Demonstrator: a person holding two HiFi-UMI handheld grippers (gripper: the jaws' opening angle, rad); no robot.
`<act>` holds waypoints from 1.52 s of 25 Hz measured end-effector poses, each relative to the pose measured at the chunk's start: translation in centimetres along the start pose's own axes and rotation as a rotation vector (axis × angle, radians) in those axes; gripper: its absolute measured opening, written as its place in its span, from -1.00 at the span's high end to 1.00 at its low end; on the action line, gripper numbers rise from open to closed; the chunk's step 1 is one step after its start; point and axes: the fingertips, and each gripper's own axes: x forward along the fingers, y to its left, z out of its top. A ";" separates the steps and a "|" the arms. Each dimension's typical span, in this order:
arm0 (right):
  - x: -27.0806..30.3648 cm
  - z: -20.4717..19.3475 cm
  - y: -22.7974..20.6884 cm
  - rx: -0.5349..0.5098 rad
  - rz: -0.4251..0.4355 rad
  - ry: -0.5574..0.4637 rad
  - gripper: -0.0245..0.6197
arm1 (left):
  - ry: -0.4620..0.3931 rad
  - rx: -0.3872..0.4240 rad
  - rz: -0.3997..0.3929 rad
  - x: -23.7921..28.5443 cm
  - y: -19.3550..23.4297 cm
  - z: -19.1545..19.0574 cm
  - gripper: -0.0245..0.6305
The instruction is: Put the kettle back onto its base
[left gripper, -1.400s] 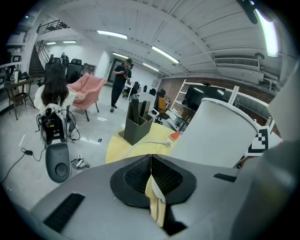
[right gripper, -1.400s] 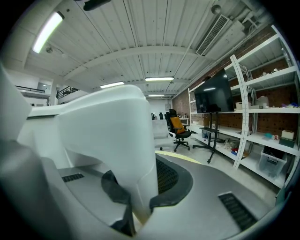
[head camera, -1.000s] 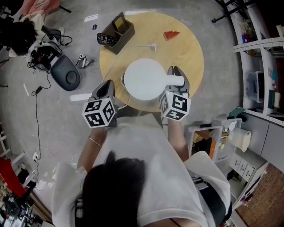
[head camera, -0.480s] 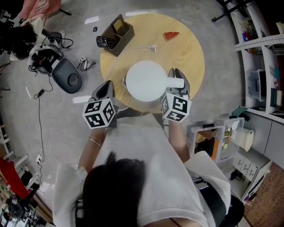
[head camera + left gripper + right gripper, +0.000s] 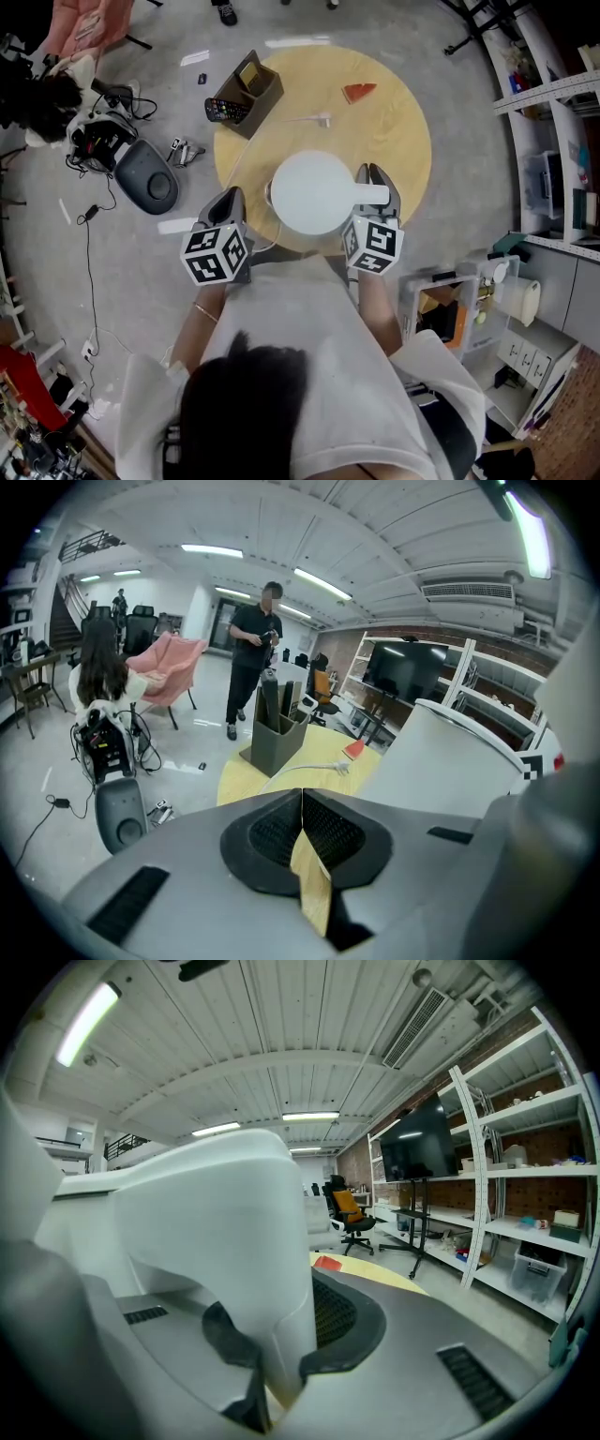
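White kettle (image 5: 314,192), pale wood table (image 5: 394,122), red wedge (image 5: 360,92)

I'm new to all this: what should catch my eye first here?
A white kettle looms over the near half of the round table, its handle clamped in the right gripper. The left gripper, shut and empty, hangs at the table's near edge.
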 end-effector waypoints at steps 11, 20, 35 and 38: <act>-0.3 -0.5 0.2 -0.009 0.017 -0.013 0.76 | -0.001 -0.003 -0.024 0.7 -0.5 0.4 0.85; -0.1 -0.5 0.3 -0.002 0.040 -0.028 0.76 | -0.002 -0.006 -0.035 1.2 -1.0 0.5 0.85; -1.9 -2.5 0.4 -0.003 0.134 0.089 0.15 | -0.008 -0.019 -0.063 2.1 -2.5 0.7 0.85; -2.5 -2.4 0.4 -0.010 0.146 0.100 0.15 | -0.019 -0.009 -0.070 2.2 -3.0 1.2 0.85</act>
